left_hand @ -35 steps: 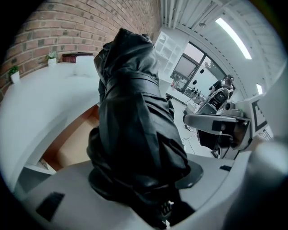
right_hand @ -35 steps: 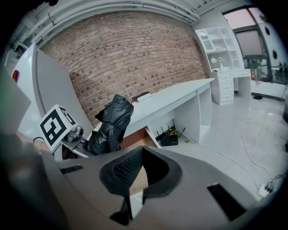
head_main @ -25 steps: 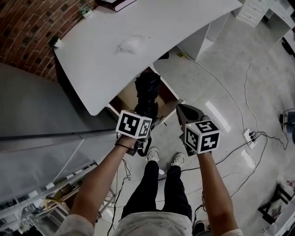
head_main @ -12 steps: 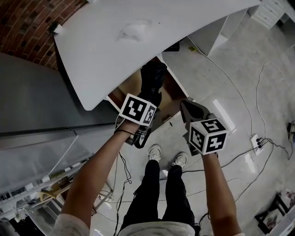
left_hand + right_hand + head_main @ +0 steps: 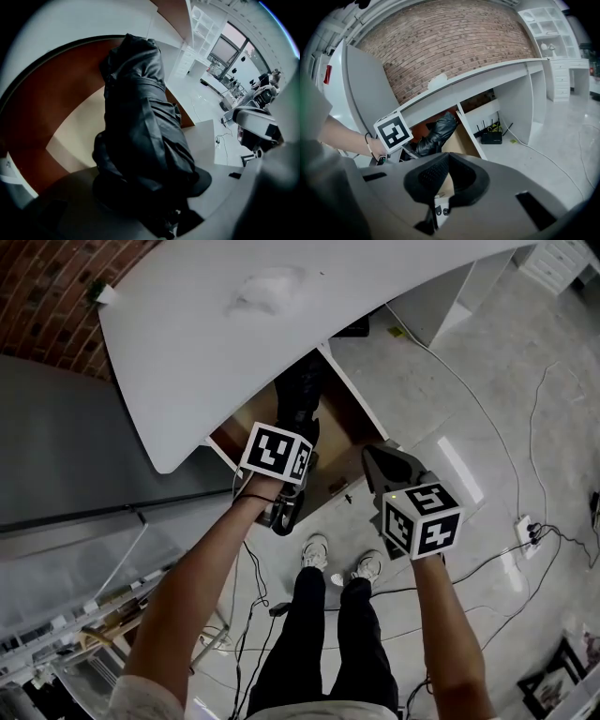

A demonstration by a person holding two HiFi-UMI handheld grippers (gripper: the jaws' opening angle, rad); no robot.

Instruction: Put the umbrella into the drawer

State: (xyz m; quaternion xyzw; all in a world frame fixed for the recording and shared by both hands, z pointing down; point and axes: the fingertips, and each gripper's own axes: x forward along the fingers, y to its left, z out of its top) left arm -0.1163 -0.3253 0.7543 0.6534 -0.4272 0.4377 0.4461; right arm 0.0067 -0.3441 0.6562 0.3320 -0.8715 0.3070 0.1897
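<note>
**A:** What does the umbrella [image 5: 140, 126] look like?

**B:** Black all over and folded down to a short, thick bundle. The cloth is glossy and creased into many loose pleats. A band of the same cloth crosses it toward its far end, and that end is rounded and puffy.

**A:** Where is it?

**B:** In the head view it sticks out at 12 o'clock from the left gripper [image 5: 302, 434], over the open drawer [image 5: 361, 432]. Its far end reaches under the edge of the white desk [image 5: 216, 343]. The right gripper view shows the umbrella [image 5: 436, 133] tilted, with its tip toward 1 o'clock, in the gap below the desk top. I cannot tell whether it touches the drawer's floor.

**A:** And the drawer?

**B:** Reddish-brown walls and a pale floor [image 5: 75, 140], seen at 9 o'clock of the umbrella in the left gripper view.

**A:** Who has hold of it?

**B:** The left gripper [image 5: 154, 187]. Its jaws are clamped on the bundle's near end, which fills the space between them.

**A:** And the other one?

**B:** The right gripper [image 5: 449, 159] has its dark pads brought together at the tips with nothing between them. In the head view it [image 5: 384, 470] sits at 3 o'clock of the left one, near the drawer's front corner.
</note>
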